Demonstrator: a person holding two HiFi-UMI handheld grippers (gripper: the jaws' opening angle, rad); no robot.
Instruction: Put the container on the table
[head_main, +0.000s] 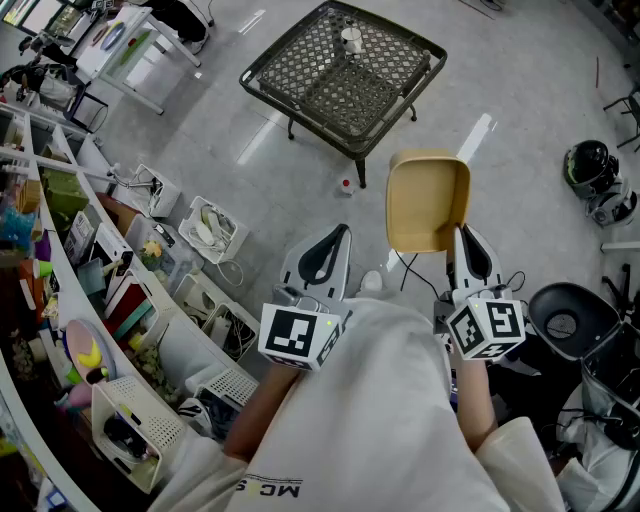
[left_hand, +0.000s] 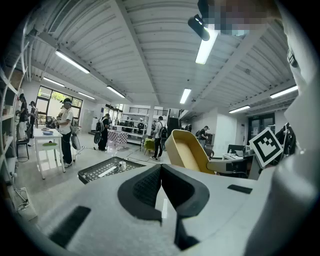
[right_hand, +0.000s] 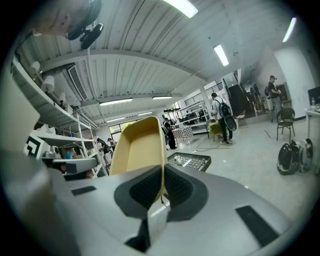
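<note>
A yellow rectangular container (head_main: 428, 200) hangs in the air over the grey floor, its open side tipped up. My right gripper (head_main: 459, 233) is shut on its near rim; in the right gripper view the container (right_hand: 137, 147) rises from between the pads (right_hand: 176, 186). My left gripper (head_main: 342, 234) is beside it on the left, shut and holding nothing; its jaws (left_hand: 161, 172) meet with no gap. The table (head_main: 300, 70) is a low dark mesh metal one, farther ahead, with a small white object (head_main: 350, 38) on top. It also shows as the table (right_hand: 196, 162) and the table (left_hand: 95, 172).
Cluttered shelves (head_main: 60, 300) and white baskets (head_main: 210, 230) line the left side. A black chair (head_main: 565, 315) and a dark helmet-like thing (head_main: 590, 165) sit at the right. A small red item (head_main: 347, 184) lies on the floor by the table leg. People (left_hand: 65, 130) stand far off.
</note>
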